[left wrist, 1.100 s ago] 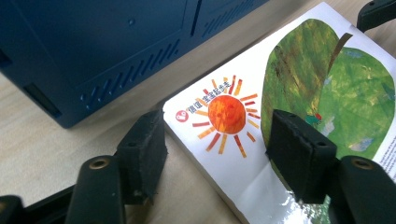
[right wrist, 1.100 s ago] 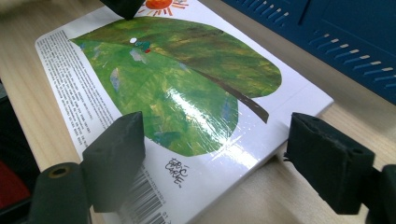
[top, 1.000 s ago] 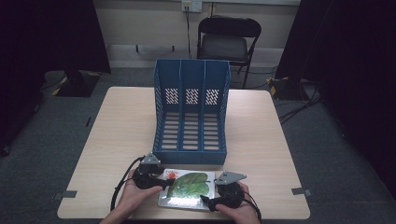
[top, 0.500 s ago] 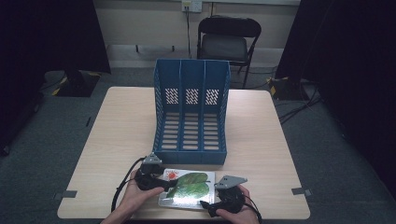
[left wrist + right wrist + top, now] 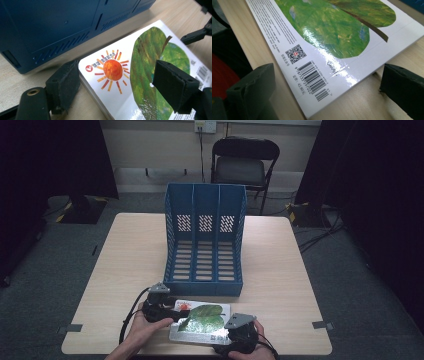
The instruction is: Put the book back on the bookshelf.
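A picture book lies flat near the table's front edge, its glossy cover showing a green leaf and an orange sun. My left gripper is at its left end. In the left gripper view the open gripper straddles the sun corner of the book. My right gripper is at the book's front right corner. In the right gripper view that gripper also stands open, its jaws on either side of the barcode corner of the book. Neither pair of pads presses the book.
A blue three-slot file holder stands just behind the book, its open side facing me; its base is close to the left gripper. The wooden table has free room left and right. A black folding chair stands beyond the far edge.
The right hand has drawn slightly toward the front edge, and the left gripper has edged a little to the right along the book. The book lies about where it was.
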